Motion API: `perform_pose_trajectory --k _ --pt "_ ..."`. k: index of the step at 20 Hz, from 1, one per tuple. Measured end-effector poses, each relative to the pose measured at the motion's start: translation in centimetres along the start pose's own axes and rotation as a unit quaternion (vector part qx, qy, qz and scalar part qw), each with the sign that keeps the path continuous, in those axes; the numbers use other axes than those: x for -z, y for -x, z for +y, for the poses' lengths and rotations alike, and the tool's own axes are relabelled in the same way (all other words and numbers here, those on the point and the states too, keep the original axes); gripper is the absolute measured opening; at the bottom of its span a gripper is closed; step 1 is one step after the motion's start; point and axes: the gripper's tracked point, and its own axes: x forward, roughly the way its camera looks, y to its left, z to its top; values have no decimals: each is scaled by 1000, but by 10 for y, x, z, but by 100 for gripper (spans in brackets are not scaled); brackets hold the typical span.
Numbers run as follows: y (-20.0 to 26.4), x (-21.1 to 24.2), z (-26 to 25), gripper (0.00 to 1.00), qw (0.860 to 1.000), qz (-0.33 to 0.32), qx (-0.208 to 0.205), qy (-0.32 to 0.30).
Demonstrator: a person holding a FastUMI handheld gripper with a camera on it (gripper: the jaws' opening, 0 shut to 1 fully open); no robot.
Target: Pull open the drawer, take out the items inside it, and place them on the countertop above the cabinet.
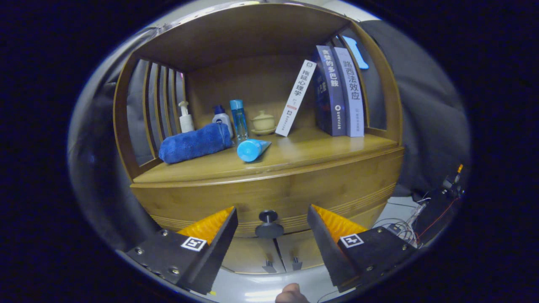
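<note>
Here the gripper [271, 219] stands spread wide, its fingers empty and flanking the drawer knob [268, 223] without touching it; the drawer [294, 189] is closed, its front flush under the countertop [303, 153]. Above the knob on that countertop: a rolled blue towel [194, 143] up and to the left, a blue-capped tube [252, 149] lying just right of the towel; behind them a pump bottle [185, 118], two small bottles, a lidded cup [263, 122]; up and to the right, three books [337, 92], one leaning.
</note>
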Motion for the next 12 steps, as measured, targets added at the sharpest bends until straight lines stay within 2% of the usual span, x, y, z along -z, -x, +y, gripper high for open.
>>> perform_pose_trajectory --k 8,12 --pt "113 -61 6 99 998 -63 -18 10" --pt "191 -94 11 99 993 -119 -7 -23"
